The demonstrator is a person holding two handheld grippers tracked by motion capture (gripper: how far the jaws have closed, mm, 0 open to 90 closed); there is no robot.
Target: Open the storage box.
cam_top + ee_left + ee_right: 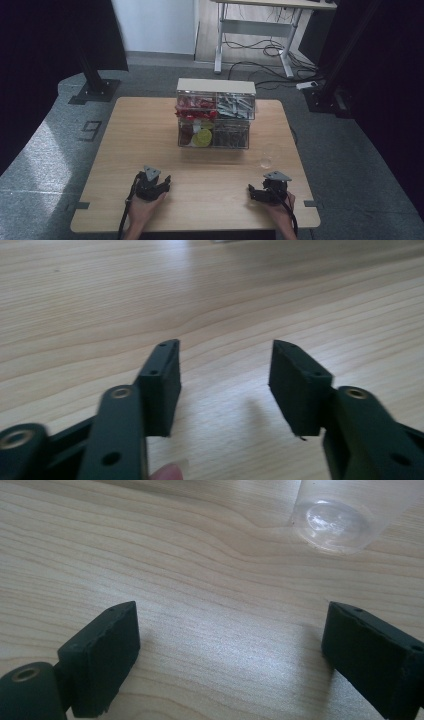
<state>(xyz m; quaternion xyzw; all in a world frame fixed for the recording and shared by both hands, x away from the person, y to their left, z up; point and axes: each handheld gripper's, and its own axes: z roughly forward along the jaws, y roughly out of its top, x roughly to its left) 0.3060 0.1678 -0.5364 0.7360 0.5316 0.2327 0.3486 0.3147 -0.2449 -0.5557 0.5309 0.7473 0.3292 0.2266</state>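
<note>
While both claws are held low over the wooden bench (150,150), nothing is gripped: the left claw (225,385) is seen released over bare wood, and the right claw (230,655) gapes wider. A clear plastic cup (332,522) (upright, near the right claw) is left untouched.

A light wooden counter (150,130) stands on grey floor (60,150), carrying a clear four-compartment organiser box (215,114) near its far edge and a clear plastic cup (266,155) just right of the box's front.
</note>
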